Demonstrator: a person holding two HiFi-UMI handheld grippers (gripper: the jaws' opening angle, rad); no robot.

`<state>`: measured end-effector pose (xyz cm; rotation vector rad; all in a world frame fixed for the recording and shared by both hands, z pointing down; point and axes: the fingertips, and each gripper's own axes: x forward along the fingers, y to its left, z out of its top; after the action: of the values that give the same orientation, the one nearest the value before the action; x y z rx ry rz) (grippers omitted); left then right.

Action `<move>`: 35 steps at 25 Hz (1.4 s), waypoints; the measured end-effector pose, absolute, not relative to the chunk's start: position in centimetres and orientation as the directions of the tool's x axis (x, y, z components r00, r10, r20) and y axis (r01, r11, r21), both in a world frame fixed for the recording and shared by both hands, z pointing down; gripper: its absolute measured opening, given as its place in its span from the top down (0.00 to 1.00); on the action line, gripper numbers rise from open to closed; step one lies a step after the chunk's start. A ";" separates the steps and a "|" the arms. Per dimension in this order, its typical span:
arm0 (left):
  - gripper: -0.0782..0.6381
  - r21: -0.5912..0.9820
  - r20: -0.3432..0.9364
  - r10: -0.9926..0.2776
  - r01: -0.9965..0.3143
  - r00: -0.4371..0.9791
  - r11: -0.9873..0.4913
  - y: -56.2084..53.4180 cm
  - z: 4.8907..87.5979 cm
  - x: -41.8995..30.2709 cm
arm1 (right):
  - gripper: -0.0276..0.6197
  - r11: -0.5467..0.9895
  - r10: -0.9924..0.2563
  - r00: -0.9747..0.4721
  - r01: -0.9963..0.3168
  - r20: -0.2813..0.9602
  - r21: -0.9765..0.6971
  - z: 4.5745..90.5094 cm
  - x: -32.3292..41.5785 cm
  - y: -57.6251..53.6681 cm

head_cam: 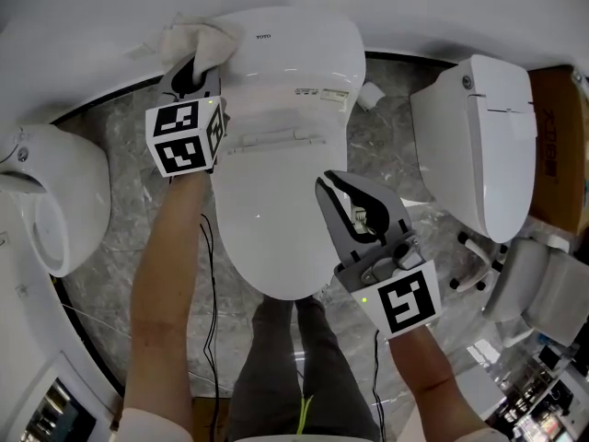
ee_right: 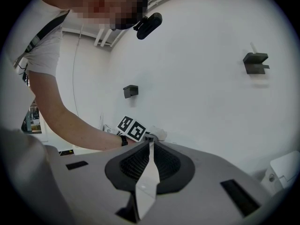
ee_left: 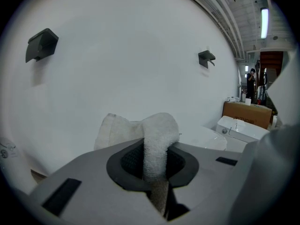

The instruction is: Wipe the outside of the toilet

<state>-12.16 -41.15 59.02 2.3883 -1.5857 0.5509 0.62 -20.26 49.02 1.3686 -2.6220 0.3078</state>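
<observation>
Left tongs [head_cam: 190, 72] clenched on white cloth [head_cam: 201, 39] at upper left against toilet tank [head_cam: 299, 49], right tongs [head_cam: 329, 184] clenched empty at centre right over toilet lid [head_cam: 267, 224]

"TOTO" logo on toilet [head_cam: 276, 201]; sticker [head_cam: 322, 94] print too small.

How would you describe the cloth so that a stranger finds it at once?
Find the middle toilet, the one with its lid shut. At its back left corner lies a cream towelling cloth, pinched in the left tool. It is the only soft, crumpled thing among smooth white porcelain.
</observation>
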 end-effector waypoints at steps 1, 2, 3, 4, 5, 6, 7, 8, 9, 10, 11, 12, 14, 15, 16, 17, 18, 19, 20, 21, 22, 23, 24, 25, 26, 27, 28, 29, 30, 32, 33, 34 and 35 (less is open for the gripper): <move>0.81 -0.023 0.429 -0.832 -0.917 0.351 -0.399 -41.1 59.1 -11.6 | 0.88 0.555 -0.790 -0.563 -0.825 0.241 -0.107 49.0 1.0 -20.1; 0.81 -0.022 0.433 -0.828 -0.914 0.356 -0.405 -41.0 59.1 -11.0 | 0.88 0.553 -0.792 -0.561 -0.826 0.241 -0.108 48.9 1.4 -19.8; 0.81 -0.020 0.437 -0.823 -0.911 0.362 -0.412 -40.9 59.1 -10.4 | 0.88 0.551 -0.793 -0.559 -0.828 0.241 -0.108 48.9 1.8 -19.6; 0.81 -0.020 0.440 -0.819 -0.908 0.368 -0.419 -40.8 59.1 -9.8 | 0.88 0.548 -0.795 -0.557 -0.830 0.242 -0.109 48.9 2.3 -19.5; 0.81 -0.019 0.444 -0.815 -0.905 0.373 -0.424 -40.7 59.1 -9.1 | 0.88 0.544 -0.797 -0.553 -0.832 0.241 -0.110 48.9 2.8 -19.3; 0.81 -0.018 0.447 -0.812 -0.903 0.376 -0.428 -40.7 59.0 -8.5 | 0.88 0.540 -0.800 -0.550 -0.834 0.240 -0.111 48.9 3.3 -19.2; 0.81 -0.015 0.450 -0.809 -0.902 0.379 -0.431 -40.6 59.0 -8.0 | 0.88 0.536 -0.803 -0.546 -0.837 0.238 -0.111 48.8 3.7 -19.0; 0.81 -0.012 0.452 -0.806 -0.901 0.381 -0.433 -40.6 59.0 -7.4 | 0.88 0.532 -0.806 -0.543 -0.839 0.236 -0.113 48.8 4.2 -18.9; 0.81 -0.010 0.455 -0.804 -0.901 0.383 -0.435 -40.6 59.0 -6.9 | 0.88 0.528 -0.809 -0.540 -0.841 0.234 -0.115 48.7 4.6 -18.8; 0.81 -0.009 0.457 -0.802 -0.899 0.385 -0.437 -40.6 59.0 -6.3 | 0.88 0.525 -0.811 -0.537 -0.843 0.233 -0.117 48.7 5.1 -18.7; 0.81 -0.008 0.459 -0.799 -0.898 0.388 -0.440 -40.7 59.0 -5.8 | 0.88 0.521 -0.813 -0.533 -0.846 0.232 -0.118 48.7 5.5 -18.5; 0.81 -0.008 0.460 -0.797 -0.896 0.391 -0.444 -40.7 59.0 -5.2 | 0.88 0.516 -0.815 -0.530 -0.848 0.234 -0.119 48.7 6.0 -18.4; 0.81 -0.013 0.464 -0.792 -0.892 0.396 -0.453 -40.6 59.1 -4.0 | 0.88 0.506 -0.820 -0.520 -0.854 0.240 -0.122 48.9 7.1 -18.0; 0.81 -0.016 0.467 -0.790 -0.889 0.399 -0.458 -40.5 59.1 -3.4 | 0.88 0.500 -0.823 -0.515 -0.857 0.241 -0.123 48.9 7.6 -17.8; 0.81 -0.017 0.468 -0.786 -0.886 0.403 -0.464 -40.4 59.1 -2.8 | 0.88 0.494 -0.827 -0.508 -0.861 0.241 -0.123 48.9 8.2 -17.7; 0.81 -0.018 0.469 -0.783 -0.882 0.409 -0.472 -40.2 59.1 -2.0 | 0.88 0.487 -0.831 -0.503 -0.864 0.239 -0.124 49.0 8.7 -17.6; 0.81 -0.020 0.470 -0.779 -0.877 0.415 -0.479 -40.1 59.2 -1.3 | 0.88 0.482 -0.834 -0.498 -0.867 0.237 -0.124 49.0 9.2 -17.5; 0.81 -0.023 0.472 -0.775 -0.873 0.420 -0.487 -40.0 59.2 -0.6 | 0.88 0.477 -0.838 -0.494 -0.870 0.234 -0.125 49.0 9.6 -17.4; 0.81 -0.026 0.474 -0.772 -0.869 0.424 -0.494 -39.9 59.2 0.0 | 0.88 0.473 -0.841 -0.490 -0.872 0.230 -0.127 48.9 10.0 -17.2; 0.81 -0.030 0.475 -0.769 -0.865 0.428 -0.500 -39.7 59.3 0.6 | 0.88 0.468 -0.844 -0.486 -0.874 0.229 -0.128 48.9 10.4 -17.0; 0.81 -0.033 0.476 -0.766 -0.862 0.432 -0.506 -39.6 59.3 1.2 | 0.88 0.464 -0.846 -0.482 -0.876 0.228 -0.129 48.9 10.7 -16.7; 0.81 -0.035 0.478 -0.763 -0.858 0.435 -0.512 -39.5 59.4 1.8 | 0.88 0.460 -0.848 -0.478 -0.878 0.230 -0.129 48.9 11.1 -16.5; 0.81 -0.037 0.480 -0.760 -0.855 0.439 -0.517 -39.3 59.4 2.4 | 0.88 0.456 -0.850 -0.474 -0.880 0.231 -0.129 48.9 11.5 -16.2; 0.81 -0.037 0.482 -0.756 -0.852 0.443 -0.522 -39.3 59.5 3.1 | 0.88 0.451 -0.852 -0.469 -0.883 0.231 -0.129 48.9 11.9 -16.1; 0.81 -0.037 0.484 -0.752 -0.849 0.446 -0.528 -39.2 59.6 3.7 | 0.88 0.446 -0.855 -0.464 -0.886 0.231 -0.129 49.0 12.3 -15.9; 0.81 -0.039 0.487 -0.748 -0.845 0.450 -0.533 -39.2 59.7 4.4 | 0.88 0.441 -0.857 -0.460 -0.888 0.231 -0.130 49.0 12.7 -15.8; 0.81 -0.043 0.490 -0.744 -0.840 0.454 -0.540 -39.2 59.8 5.0 | 0.88 0.438 -0.860 -0.457 -0.890 0.230 -0.131 49.0 13.0 -15.6; 0.81 -0.048 0.493 -0.740 -0.835 0.458 -0.548 -39.1 59.9 5.7 | 0.88 0.435 -0.861 -0.454 -0.891 0.229 -0.131 49.0 13.2 -15.4; 0.81 -0.052 0.496 -0.735 -0.829 0.462 -0.556 -39.0 59.9 6.3 | 0.88 0.433 -0.862 -0.452 -0.892 0.230 -0.131 49.0 13.5 -15.2; 0.81 -0.048 0.502 -0.726 -0.823 0.470 -0.566 -38.7 60.0 7.3 | 0.88 0.425 -0.865 -0.444 -0.896 0.233 -0.129 48.9 14.1 -14.6; 0.81 -0.043 0.504 -0.722 -0.821 0.474 -0.569 -38.6 60.1 7.9 | 0.88 0.420 -0.867 -0.439 -0.898 0.237 -0.129 48.9 14.5 -14.3; 0.81 -0.039 0.507 -0.718 -0.819 0.477 -0.572 -38.4 60.2 8.5 | 0.88 0.414 -0.869 -0.433 -0.901 0.239 -0.128 48.9 15.0 -14.1; 0.81 -0.037 0.510 -0.714 -0.817 0.480 -0.576 -38.3 60.3 9.0 | 0.88 0.408 -0.872 -0.427 -0.904 0.239 -0.128 48.9 15.4 -13.9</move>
<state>9.02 -38.26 60.31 2.5152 -1.3202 0.7151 15.40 -13.90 48.93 1.6003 -2.5203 0.3587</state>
